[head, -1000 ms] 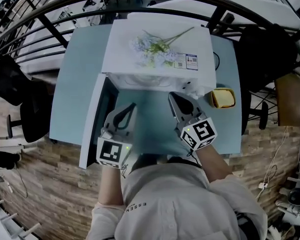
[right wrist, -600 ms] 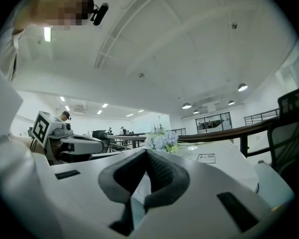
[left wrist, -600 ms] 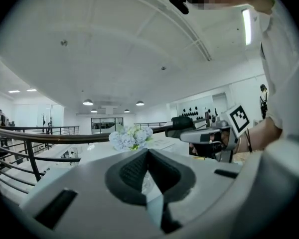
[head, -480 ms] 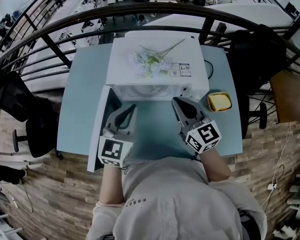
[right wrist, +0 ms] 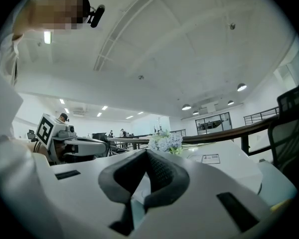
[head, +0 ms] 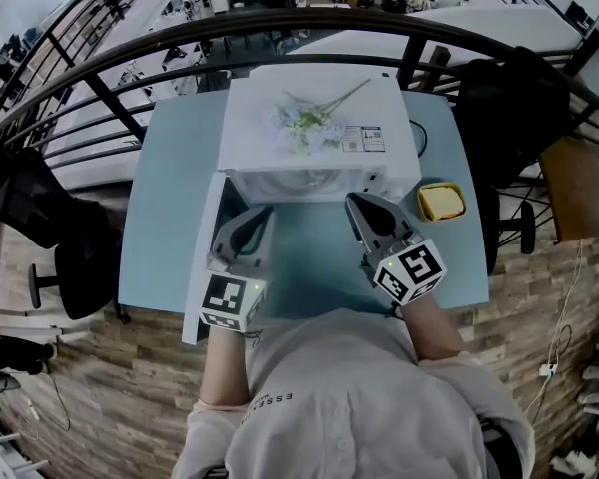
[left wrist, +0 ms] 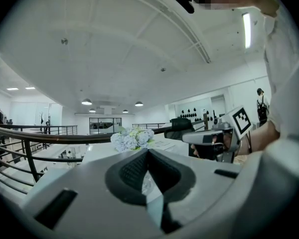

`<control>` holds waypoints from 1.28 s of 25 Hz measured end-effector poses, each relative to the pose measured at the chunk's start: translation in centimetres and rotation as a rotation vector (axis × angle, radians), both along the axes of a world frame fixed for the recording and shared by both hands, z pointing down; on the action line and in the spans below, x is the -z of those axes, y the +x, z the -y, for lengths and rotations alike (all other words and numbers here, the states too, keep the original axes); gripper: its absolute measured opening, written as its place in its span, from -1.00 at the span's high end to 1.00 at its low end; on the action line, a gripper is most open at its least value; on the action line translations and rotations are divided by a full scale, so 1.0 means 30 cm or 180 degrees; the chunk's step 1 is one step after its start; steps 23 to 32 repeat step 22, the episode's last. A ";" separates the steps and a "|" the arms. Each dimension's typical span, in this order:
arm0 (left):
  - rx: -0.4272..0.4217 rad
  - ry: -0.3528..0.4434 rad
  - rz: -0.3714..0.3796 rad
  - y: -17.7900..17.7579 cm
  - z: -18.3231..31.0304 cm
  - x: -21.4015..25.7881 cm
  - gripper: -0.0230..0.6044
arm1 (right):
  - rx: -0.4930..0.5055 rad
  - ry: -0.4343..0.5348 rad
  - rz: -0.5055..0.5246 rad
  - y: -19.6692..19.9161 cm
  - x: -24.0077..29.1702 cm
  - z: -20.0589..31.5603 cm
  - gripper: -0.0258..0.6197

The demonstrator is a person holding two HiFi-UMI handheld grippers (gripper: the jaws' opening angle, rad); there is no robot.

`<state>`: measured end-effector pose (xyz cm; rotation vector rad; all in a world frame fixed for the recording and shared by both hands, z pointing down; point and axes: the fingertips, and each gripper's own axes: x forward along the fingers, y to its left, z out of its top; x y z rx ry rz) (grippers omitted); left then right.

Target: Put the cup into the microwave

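A white microwave [head: 319,133] stands at the back of the light blue table [head: 170,188], its door [head: 205,257] swung open to the left. Only a narrow strip of its cavity [head: 304,182] shows, and I cannot make out a cup in it. My left gripper [head: 263,211] and right gripper [head: 351,200] are held side by side just before the opening, pointing at it. Both are shut with nothing between the pads. In the left gripper view the left gripper [left wrist: 147,152] has its tips meeting. The right gripper [right wrist: 147,152] looks the same in its own view.
A bunch of pale blue flowers [head: 304,123] lies on top of the microwave. A yellow container [head: 441,201] sits on the table right of it. A dark railing [head: 280,23] curves behind the table, with black chairs [head: 40,218] at either side.
Both grippers have risen a little in front of the microwave opening and stay shut. The view has shifted slightly.
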<state>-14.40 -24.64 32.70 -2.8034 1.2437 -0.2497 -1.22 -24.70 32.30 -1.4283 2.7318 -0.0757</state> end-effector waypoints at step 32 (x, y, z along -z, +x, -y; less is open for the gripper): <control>0.0077 -0.0066 0.0088 -0.039 0.013 0.005 0.92 | -0.0300 -0.0107 0.0062 0.026 -0.030 0.049 0.87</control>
